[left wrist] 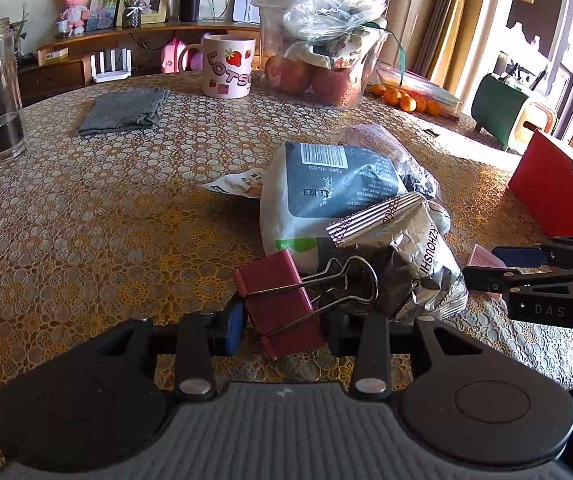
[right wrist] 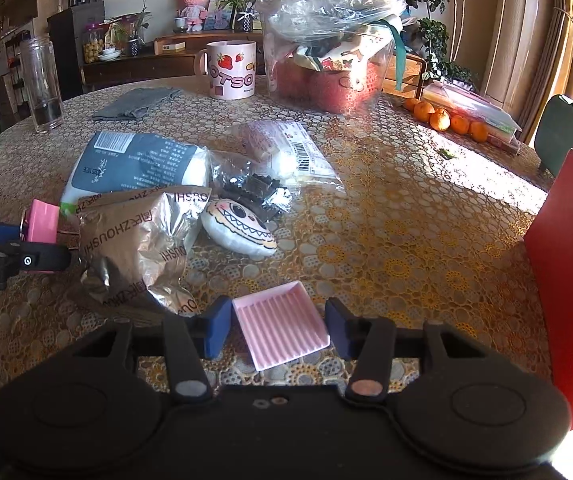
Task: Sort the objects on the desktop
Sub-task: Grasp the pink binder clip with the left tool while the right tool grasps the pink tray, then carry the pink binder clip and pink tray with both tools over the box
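We see the red binder clip [left wrist: 282,300] gripped between the pads of our left gripper [left wrist: 282,330], just above the lace tablecloth [left wrist: 86,220] and beside the crumpled foil snack bag [left wrist: 418,272]. Our right gripper [right wrist: 280,328] straddles the pink ridged tray [right wrist: 280,324]; whether its pads touch we cannot tell. A red box [right wrist: 566,280] stands right.

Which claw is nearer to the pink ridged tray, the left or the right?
Right. The right claw has the pink ridged tray between its fingers. The left claw, shut on the binder clip, is beyond the silver bag.
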Action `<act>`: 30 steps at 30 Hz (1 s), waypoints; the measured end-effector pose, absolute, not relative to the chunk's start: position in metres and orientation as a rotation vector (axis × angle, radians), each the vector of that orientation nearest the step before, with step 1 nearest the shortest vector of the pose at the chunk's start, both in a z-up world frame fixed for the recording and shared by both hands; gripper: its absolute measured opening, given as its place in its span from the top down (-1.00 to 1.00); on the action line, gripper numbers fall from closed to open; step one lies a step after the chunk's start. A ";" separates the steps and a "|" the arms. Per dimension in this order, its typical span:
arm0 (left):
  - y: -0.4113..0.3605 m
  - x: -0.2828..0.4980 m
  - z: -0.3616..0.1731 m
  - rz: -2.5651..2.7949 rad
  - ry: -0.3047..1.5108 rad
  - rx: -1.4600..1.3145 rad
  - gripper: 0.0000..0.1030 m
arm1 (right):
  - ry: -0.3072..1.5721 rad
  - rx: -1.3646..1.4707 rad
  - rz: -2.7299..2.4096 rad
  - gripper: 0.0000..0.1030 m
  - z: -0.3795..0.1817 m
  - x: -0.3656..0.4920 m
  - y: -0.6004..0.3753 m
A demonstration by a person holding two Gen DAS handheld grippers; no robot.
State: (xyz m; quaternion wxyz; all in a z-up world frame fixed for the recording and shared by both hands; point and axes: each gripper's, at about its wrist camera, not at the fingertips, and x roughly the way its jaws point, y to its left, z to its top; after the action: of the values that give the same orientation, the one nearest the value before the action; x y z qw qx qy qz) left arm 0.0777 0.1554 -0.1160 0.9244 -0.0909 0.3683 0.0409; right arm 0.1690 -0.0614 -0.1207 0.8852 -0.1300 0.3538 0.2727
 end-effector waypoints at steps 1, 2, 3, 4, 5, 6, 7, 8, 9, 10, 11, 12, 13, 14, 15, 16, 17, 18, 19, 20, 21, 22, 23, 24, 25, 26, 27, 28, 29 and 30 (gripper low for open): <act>0.155 0.075 -0.115 0.086 0.753 -0.187 0.26 | 0.738 -0.268 0.564 0.02 -0.120 0.168 -0.063; 0.155 0.073 -0.113 0.088 0.750 -0.189 0.26 | 0.739 -0.265 0.560 0.02 -0.120 0.167 -0.065; 0.155 0.070 -0.111 0.087 0.747 -0.193 0.26 | 0.739 -0.263 0.558 0.02 -0.119 0.166 -0.066; 0.155 0.068 -0.110 0.086 0.745 -0.197 0.26 | 0.738 -0.260 0.555 0.02 -0.118 0.164 -0.068; 0.154 0.065 -0.107 0.086 0.742 -0.201 0.26 | 0.737 -0.257 0.553 0.02 -0.117 0.163 -0.070; 0.153 0.063 -0.105 0.085 0.739 -0.203 0.26 | 0.736 -0.252 0.553 0.02 -0.115 0.161 -0.072; 0.152 0.061 -0.102 0.083 0.737 -0.205 0.26 | 0.733 -0.247 0.553 0.02 -0.113 0.159 -0.074; 0.150 0.059 -0.100 0.081 0.733 -0.206 0.26 | 0.730 -0.244 0.554 0.02 -0.111 0.158 -0.076; 0.149 0.056 -0.098 0.079 0.729 -0.208 0.26 | 0.726 -0.241 0.554 0.02 -0.109 0.156 -0.078; 0.147 0.054 -0.095 0.076 0.726 -0.209 0.26 | 0.723 -0.238 0.554 0.02 -0.107 0.154 -0.080; 0.145 0.052 -0.092 0.072 0.724 -0.212 0.26 | 0.721 -0.234 0.553 0.02 -0.104 0.152 -0.082; 0.144 0.051 -0.090 0.067 0.722 -0.215 0.26 | 0.719 -0.230 0.552 0.02 -0.102 0.151 -0.085; 0.141 0.050 -0.087 0.063 0.720 -0.217 0.26 | 0.714 -0.226 0.549 0.02 -0.098 0.148 -0.087; 0.139 0.048 -0.084 0.059 0.716 -0.217 0.26 | 0.712 -0.225 0.542 0.02 -0.095 0.147 -0.090; 0.136 0.047 -0.082 0.054 0.712 -0.216 0.26 | 0.709 -0.225 0.534 0.02 -0.093 0.145 -0.092; 0.132 0.046 -0.079 0.048 0.708 -0.213 0.26 | 0.703 -0.222 0.529 0.02 -0.089 0.143 -0.095; 0.129 0.045 -0.076 0.041 0.704 -0.211 0.26 | 0.698 -0.213 0.526 0.02 -0.086 0.142 -0.099; 0.125 0.044 -0.073 0.035 0.701 -0.208 0.26 | 0.695 -0.205 0.523 0.02 -0.082 0.140 -0.102; 0.121 0.043 -0.070 0.028 0.698 -0.204 0.26 | 0.690 -0.200 0.519 0.02 -0.079 0.140 -0.106; 0.118 0.042 -0.068 0.022 0.695 -0.201 0.26 | 0.684 -0.197 0.515 0.02 -0.077 0.138 -0.109; 0.113 0.042 -0.065 0.014 0.691 -0.195 0.26 | 0.680 -0.193 0.512 0.02 -0.074 0.136 -0.112; 0.108 0.042 -0.062 0.007 0.689 -0.187 0.26 | 0.675 -0.188 0.510 0.02 -0.071 0.133 -0.116; 0.105 0.041 -0.060 0.002 0.687 -0.179 0.26 | 0.671 -0.183 0.508 0.02 -0.068 0.131 -0.120; 0.100 0.042 -0.058 -0.003 0.684 -0.168 0.26 | 0.667 -0.179 0.504 0.02 -0.065 0.130 -0.123; 0.096 0.042 -0.055 -0.008 0.682 -0.160 0.26 | 0.663 -0.175 0.499 0.02 -0.061 0.128 -0.128; 0.091 0.042 -0.053 -0.015 0.680 -0.153 0.26 | 0.661 -0.173 0.492 0.02 -0.059 0.127 -0.131; 0.087 0.042 -0.050 -0.022 0.678 -0.147 0.26 | 0.658 -0.170 0.482 0.02 -0.055 0.125 -0.136; 0.082 0.043 -0.047 -0.029 0.674 -0.140 0.26 | 0.657 -0.165 0.478 0.02 -0.052 0.124 -0.140; 0.078 0.043 -0.044 -0.037 0.670 -0.132 0.26 | 0.655 -0.158 0.475 0.02 -0.049 0.124 -0.145; 0.073 0.043 -0.041 -0.045 0.666 -0.125 0.26 | 0.651 -0.150 0.470 0.02 -0.045 0.122 -0.150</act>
State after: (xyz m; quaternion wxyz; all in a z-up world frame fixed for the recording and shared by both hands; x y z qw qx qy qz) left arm 0.0434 0.0731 -0.0411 0.9429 -0.0611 0.3267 -0.0218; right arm 0.1219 -0.1500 -0.0454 0.9178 -0.0728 0.3164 0.2287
